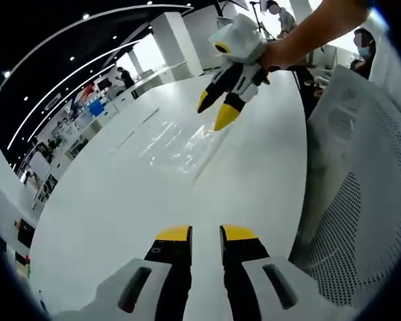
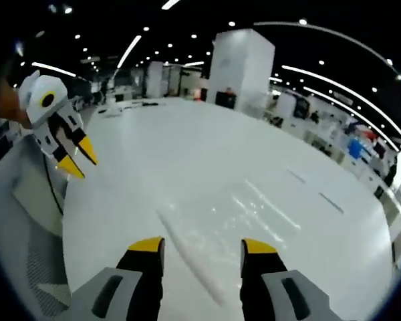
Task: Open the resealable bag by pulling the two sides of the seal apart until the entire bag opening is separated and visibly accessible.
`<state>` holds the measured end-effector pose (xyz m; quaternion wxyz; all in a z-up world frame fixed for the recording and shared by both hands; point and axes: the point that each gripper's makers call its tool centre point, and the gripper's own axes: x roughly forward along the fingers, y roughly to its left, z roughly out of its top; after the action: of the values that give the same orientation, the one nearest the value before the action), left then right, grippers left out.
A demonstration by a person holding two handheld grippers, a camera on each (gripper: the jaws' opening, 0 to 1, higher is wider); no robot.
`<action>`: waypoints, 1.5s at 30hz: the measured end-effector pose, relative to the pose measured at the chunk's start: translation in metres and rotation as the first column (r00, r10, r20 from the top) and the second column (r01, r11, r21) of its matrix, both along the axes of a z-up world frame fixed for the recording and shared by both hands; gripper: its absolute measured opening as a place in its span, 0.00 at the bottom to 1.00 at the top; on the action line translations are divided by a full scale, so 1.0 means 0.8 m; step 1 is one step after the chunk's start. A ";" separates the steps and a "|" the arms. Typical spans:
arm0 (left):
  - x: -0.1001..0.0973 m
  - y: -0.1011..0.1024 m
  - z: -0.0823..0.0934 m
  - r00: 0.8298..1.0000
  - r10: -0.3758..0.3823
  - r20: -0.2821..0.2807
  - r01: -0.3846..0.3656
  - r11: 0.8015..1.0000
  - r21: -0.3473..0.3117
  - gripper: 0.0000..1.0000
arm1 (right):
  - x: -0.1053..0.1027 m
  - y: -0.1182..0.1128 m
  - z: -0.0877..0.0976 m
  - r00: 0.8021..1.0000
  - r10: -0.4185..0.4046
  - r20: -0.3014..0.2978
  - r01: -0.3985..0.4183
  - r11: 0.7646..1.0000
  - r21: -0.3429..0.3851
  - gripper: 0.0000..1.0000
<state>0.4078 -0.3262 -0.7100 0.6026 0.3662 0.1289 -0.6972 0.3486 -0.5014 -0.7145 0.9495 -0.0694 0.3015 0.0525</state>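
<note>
Glossy white tabletop [image 1: 120, 200], clear flat resealable plastic bag [image 2: 254, 207] lying sealed on it, left gripper [image 1: 206, 234] fingers narrowly parted, empty, right gripper [image 2: 202, 246] fingers wide apart, empty, above bag's edge.

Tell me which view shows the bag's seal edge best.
The right gripper view: the seal edge of the clear resealable bag runs close, between that tool's open jaws. In the left gripper view the bag lies farther off, mostly glare, under the right tool.

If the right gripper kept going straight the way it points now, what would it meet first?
Most likely the clear resealable bag lying flat on the white table; its white seal edge runs between the open right gripper fingers. Depth is unclear.
</note>
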 end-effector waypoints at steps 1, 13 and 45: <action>0.002 0.001 -0.001 1.000 0.015 -0.011 -0.015 1.000 0.002 0.19 | -0.003 0.001 0.002 1.000 -0.016 0.007 0.016 1.000 0.018 0.49; -0.002 -0.001 -0.002 0.986 0.102 -0.131 -0.104 0.995 -0.011 0.58 | -0.045 0.016 0.006 0.991 -0.128 0.050 0.120 0.983 0.139 0.70; -0.032 0.020 -0.015 0.959 0.171 -0.228 -0.179 0.984 -0.018 0.84 | -0.111 0.055 0.029 0.940 -0.321 0.116 0.293 0.933 0.209 0.91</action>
<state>0.3820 -0.3106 -0.7223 0.6503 0.2602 0.2149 -0.6806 0.2601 -0.4571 -0.6914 0.9679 0.0655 0.2310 -0.0739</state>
